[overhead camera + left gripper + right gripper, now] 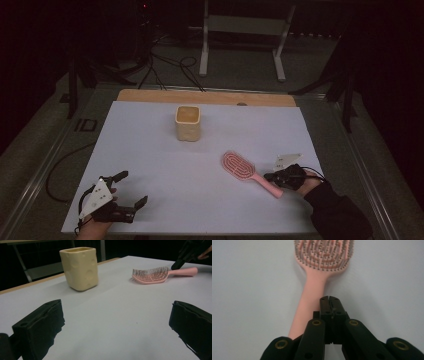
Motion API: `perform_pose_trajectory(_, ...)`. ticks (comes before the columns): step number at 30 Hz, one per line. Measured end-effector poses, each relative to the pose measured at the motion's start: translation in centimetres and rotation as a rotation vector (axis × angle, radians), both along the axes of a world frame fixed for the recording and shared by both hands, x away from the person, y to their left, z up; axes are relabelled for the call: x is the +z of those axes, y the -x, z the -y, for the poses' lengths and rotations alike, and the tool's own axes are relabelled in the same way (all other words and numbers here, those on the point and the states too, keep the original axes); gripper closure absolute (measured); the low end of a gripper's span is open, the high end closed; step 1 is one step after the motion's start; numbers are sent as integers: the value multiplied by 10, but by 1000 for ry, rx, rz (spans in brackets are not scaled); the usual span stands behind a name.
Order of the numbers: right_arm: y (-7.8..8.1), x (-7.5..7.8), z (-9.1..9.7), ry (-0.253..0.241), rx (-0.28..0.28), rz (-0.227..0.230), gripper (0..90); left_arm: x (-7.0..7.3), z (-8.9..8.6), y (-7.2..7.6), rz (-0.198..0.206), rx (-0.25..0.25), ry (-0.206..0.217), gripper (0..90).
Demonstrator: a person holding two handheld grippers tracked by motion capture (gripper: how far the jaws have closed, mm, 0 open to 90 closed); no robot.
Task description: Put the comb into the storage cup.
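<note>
The left gripper (131,189) waits at the near left edge of the white table (150,150), well apart from the pink hairbrush (248,173) and to its left, with its jaws spread wide and nothing between them; in the left gripper view the two black pads frame bare table. Beyond the brush and to its left, toward the far edge, stands a cream square cup (188,122), upright and untouched, and it looks the likely place for the brush to end up, though that is only a guess. The hairbrush lies flat, bristles up, its oval head pointing toward the cup and its handle running back toward the near right corner. Just right of the handle is the right gripper (329,298), its jaws pressed together with nothing clamped; in the right gripper view the closed tips sit over the handle's right edge, and whether they touch it I cannot tell. I judge the step in hand to be the approach to picking up the brush, with no grasp made yet. The next move calls for parting the right jaws, straddling the handle across its narrow width, and closing on it.
</note>
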State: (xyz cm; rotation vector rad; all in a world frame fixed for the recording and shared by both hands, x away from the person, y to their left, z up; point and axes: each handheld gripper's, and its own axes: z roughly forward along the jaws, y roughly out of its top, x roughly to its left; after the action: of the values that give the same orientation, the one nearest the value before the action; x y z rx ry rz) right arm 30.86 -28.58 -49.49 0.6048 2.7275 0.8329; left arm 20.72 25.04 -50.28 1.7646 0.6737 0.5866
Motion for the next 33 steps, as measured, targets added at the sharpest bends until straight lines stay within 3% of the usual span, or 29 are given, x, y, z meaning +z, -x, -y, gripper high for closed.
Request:
perform_pose_trajectory(6,14,1,-8,-10,6,-15,900,0,0,0,1,-1,-1,0)
perform_pose_trajectory(13,19,1,-11,-24,6,-14,900,0,0,0,0,1,-1,0)
perform_pose_trajectory(17,17,5,-10,-41,-35,-13,899,0,0,0,3,0,-2,0)
perform_pose_trajectory(25,17,17,-7,-53,-115,39,837,0,1,0,-1,2,-2,0)
perform_pose_trajectory(30,20,27,-13,-52,-139,41,731,0,1,0,-2,3,1,0)
perform_pose_trajectory(33,22,32,-18,-51,-148,27,582,0,1,0,1,0,-7,0)
